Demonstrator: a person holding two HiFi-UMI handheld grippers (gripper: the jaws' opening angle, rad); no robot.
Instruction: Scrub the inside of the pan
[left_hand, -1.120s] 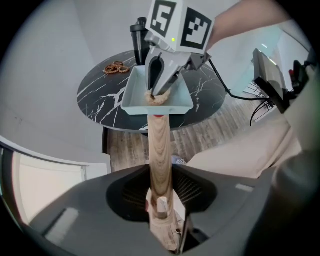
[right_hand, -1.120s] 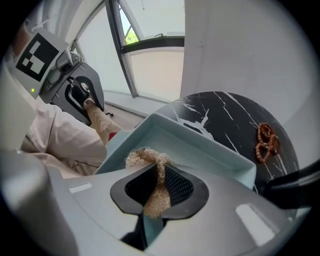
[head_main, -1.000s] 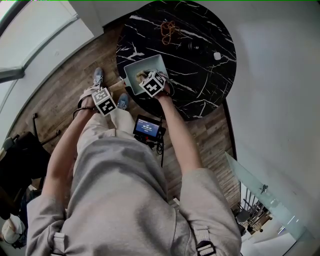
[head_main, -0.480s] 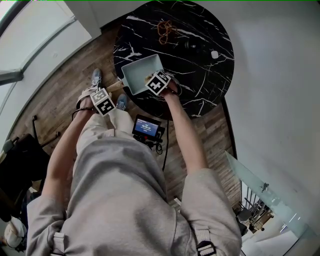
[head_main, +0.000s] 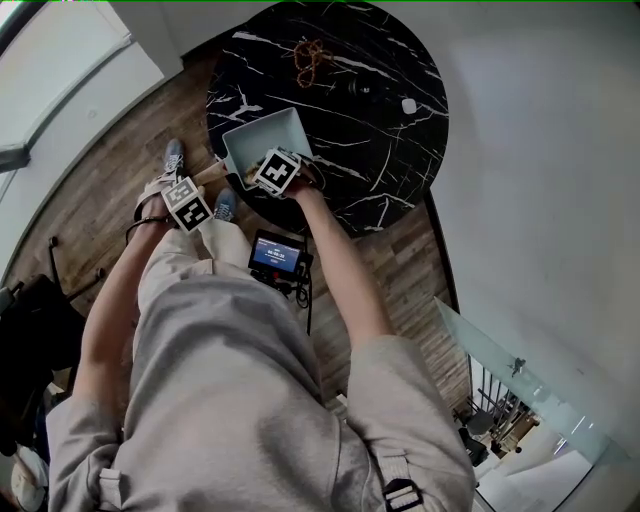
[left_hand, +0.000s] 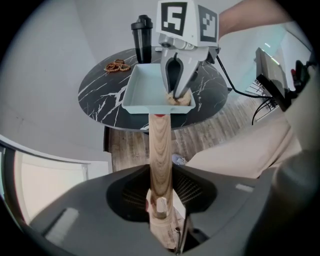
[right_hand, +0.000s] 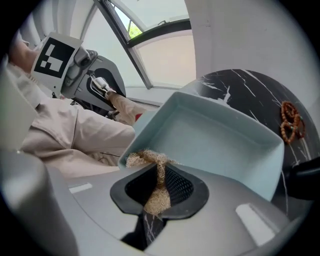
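Observation:
A pale blue square pan (head_main: 255, 135) sits at the near left edge of a round black marble table (head_main: 390, 160). Its wooden handle (left_hand: 161, 145) runs back into my left gripper (left_hand: 161, 200), which is shut on it. In the head view the left gripper (head_main: 188, 203) is off the table's edge, above the floor. My right gripper (right_hand: 156, 187) is shut on a tan fibre scrubber (right_hand: 156, 195). The scrubber (left_hand: 179, 99) rests against the pan's near edge by the handle root, inside the pan (right_hand: 215, 145). The right gripper (head_main: 272, 172) hangs over that side.
A string of brown beads (head_main: 308, 55) lies at the table's far side, with a black bottle (left_hand: 142, 32) and a small white object (head_main: 408, 105) nearby. A small screen (head_main: 275, 255) hangs at the person's waist. Wooden floor (head_main: 110, 180) surrounds the table.
The right gripper with the scrubber slid right and then back left along the pan's near side. The left gripper kept its hold on the handle. The head camera's view shifted a little.

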